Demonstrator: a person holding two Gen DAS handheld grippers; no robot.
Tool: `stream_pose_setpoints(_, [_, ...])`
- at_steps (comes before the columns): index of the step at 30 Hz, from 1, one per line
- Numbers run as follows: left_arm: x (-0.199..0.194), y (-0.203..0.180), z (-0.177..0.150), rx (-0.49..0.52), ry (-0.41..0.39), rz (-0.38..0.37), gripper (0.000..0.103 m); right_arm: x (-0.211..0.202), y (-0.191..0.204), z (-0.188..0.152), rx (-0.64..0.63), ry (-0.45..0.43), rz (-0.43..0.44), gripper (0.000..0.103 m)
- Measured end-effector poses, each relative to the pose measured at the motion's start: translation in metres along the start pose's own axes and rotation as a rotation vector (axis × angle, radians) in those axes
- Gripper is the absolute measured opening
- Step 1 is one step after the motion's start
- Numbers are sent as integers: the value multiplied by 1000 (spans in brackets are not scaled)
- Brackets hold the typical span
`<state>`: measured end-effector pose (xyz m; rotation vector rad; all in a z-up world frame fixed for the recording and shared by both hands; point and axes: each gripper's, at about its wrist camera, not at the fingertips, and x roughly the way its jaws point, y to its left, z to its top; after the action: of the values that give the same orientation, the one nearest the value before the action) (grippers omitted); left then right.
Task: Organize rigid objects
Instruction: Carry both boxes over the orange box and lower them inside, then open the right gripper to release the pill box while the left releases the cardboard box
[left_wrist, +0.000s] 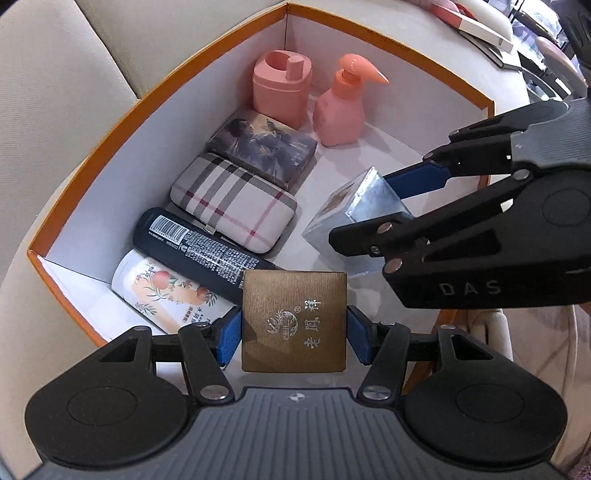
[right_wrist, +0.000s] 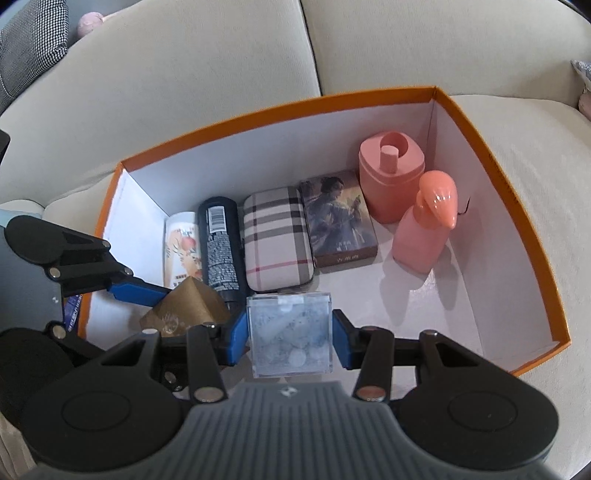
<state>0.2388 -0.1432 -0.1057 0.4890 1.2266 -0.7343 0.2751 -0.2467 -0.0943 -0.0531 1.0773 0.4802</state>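
The left gripper (left_wrist: 294, 325) is closed to the width of a flat square brown-gold box with silver lettering (left_wrist: 294, 320), its blue pads pressed on the box's two side edges. The right gripper (right_wrist: 290, 338) is likewise closed onto a small clear plastic cube with pale contents (right_wrist: 290, 334), pads on opposite faces. Both loads hang over the near end of the open orange-rimmed cardboard box with white inside (right_wrist: 517, 206), which sits on a beige sofa.

Risks, as I judge them: the two grippers are near each other over the same bare patch of floor, so a fingertip or carried box could knock the other on the way down. The cube's smooth walls give the pads little friction; a tilt or bump could let it slip. The brown-gold box hangs just above the dark cylindrical bottle with a barcode label (left_wrist: 201, 251) and the white can printed with peaches (left_wrist: 166, 291); lowering it there would leave it tilted, or set the round bottle rolling.

Beyond lie the plaid hard case (left_wrist: 234, 205) and the illustrated rectangular box (left_wrist: 264, 146) in one row, then the pink squat container (left_wrist: 281, 86) and pink pump bottle (left_wrist: 341, 109) upright at the far end, which a wide sweep could topple.
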Motion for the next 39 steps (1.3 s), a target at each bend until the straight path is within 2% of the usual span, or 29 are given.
stream_pose_setpoints(6, [-3,0,-6,-8,-40,2,72,1,5,-1,-13,8,-9,49])
stream_pose_setpoints(8, [-8,0,-8,-25,-69,-25,79,0,5,-1,-14,9,-11,48])
stream_pose_setpoints(10, [-13,0,-10,-37,-100,-43,82,0,5,-2,-10,10,-5,49])
stream_pose_setpoints(12, [-19,0,-13,-52,-131,-22,82,-2,5,-2,-15,7,-12,49])
stream_pose_setpoints(15, [-36,3,-21,-97,-208,-21,77,-5,4,-1,-14,-4,-21,49])
stream_pose_setpoints(18, [-58,8,-31,-173,-300,-11,74,-9,4,3,-19,-19,-36,49])
stream_pose_setpoints(21, [-77,18,-43,-293,-373,21,72,-11,6,5,-26,-26,-37,49])
stream_pose_setpoints(27, [-93,46,-71,-620,-417,101,67,-5,18,4,-51,-6,-18,49])
stream_pose_setpoints(31, [-89,63,-91,-780,-432,57,66,1,22,4,-58,10,-12,49])
stream_pose_setpoints(32, [-86,68,-96,-815,-431,36,61,3,22,4,-58,16,-13,49])
stream_pose_setpoints(35, [-76,76,-108,-889,-423,-15,53,8,24,3,-68,35,-13,49])
stream_pose_setpoints(39, [-66,83,-119,-971,-428,-80,50,12,25,3,-76,59,-14,49])
